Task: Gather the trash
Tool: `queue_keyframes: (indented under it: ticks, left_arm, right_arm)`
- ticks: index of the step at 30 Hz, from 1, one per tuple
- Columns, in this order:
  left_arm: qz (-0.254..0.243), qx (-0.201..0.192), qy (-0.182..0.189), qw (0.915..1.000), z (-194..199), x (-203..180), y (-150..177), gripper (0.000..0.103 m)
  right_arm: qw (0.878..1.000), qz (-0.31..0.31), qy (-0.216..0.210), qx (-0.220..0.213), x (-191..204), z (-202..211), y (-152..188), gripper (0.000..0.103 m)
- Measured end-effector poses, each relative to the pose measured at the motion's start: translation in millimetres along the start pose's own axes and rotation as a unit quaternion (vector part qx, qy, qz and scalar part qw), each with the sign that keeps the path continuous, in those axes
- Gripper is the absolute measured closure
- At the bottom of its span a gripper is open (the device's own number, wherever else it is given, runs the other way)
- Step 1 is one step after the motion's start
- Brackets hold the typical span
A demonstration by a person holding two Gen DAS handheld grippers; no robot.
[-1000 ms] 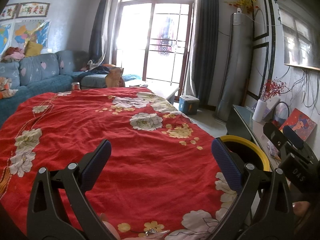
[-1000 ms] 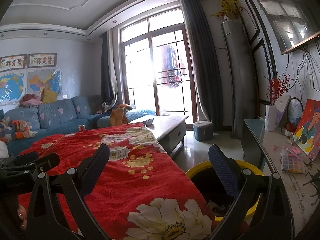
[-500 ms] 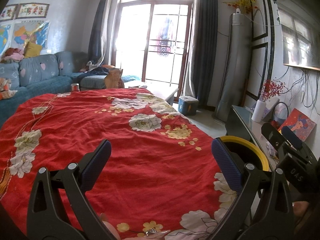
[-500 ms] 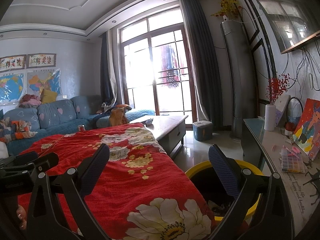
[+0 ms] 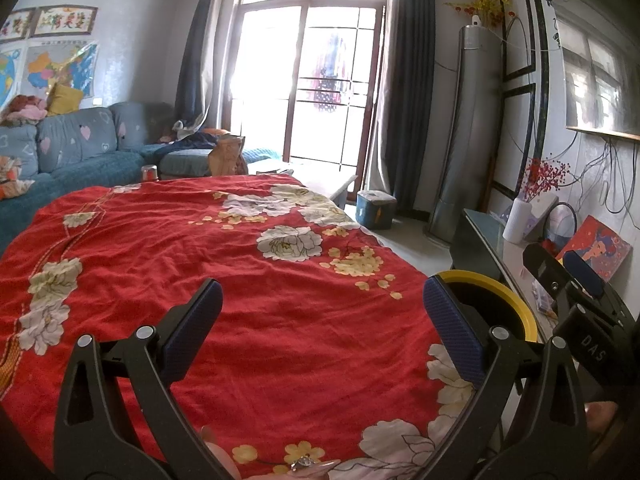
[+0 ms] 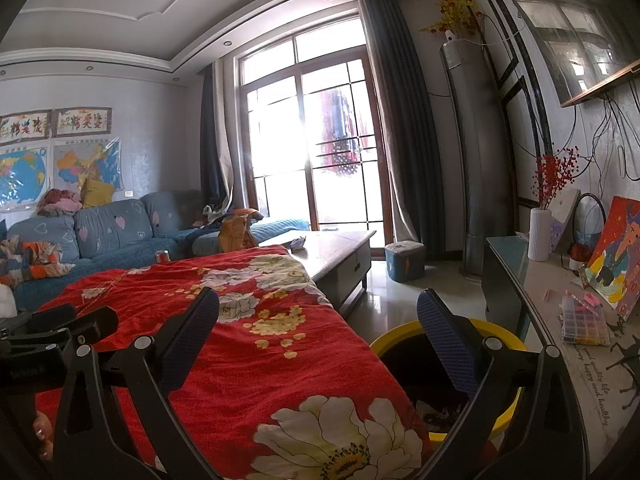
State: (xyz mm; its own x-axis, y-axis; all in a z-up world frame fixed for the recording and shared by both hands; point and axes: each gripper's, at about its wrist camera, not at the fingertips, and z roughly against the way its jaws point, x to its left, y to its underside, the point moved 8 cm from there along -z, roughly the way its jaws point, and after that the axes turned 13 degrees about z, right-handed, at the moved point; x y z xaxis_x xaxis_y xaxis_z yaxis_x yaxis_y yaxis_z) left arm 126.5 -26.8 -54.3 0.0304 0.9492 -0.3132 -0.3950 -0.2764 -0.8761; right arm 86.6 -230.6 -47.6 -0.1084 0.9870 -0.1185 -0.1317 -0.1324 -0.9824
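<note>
Both tools share one build — matte black plastic arms with triangular cut-outs and silver rivets, each ending in a dark blue ribbed pad (image 5: 452,330). The right gripper (image 5: 576,276) shows white lettering "DAS" on its body.

We see bare red bedspread (image 5: 256,320) ahead; yellow-rimmed bin (image 6: 504,416) flanks it right, probably touching; side counter (image 6: 560,360) crowds beyond.
</note>
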Motion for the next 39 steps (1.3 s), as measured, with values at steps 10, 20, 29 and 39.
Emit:
queue_keyframes:
  ticks: [10,20,29,39]
  left_arm:
    - [0.0,0.001,0.0,1.0,0,-1,1,0.011]
    - [-0.001,0.01,0.002,0.9999,-2,-2,4,0.011]
    - [0.055,0.012,-0.057,0.9968,12,84,-35,0.011]
    - [0.192,0.038,-0.342,0.9191,68,407,-58,0.011]
  right_arm:
    - [1.0,0.0,0.0,0.001,0,0,0,0.006]
    - [1.0,-0.001,-0.002,0.005,1,-2,-1,0.006]
    - [0.987,-0.059,-0.126,0.085,70,-31,-29,0.006]
    - [0.898,0.051,-0.379,0.218,413,-67,-40,0.007]
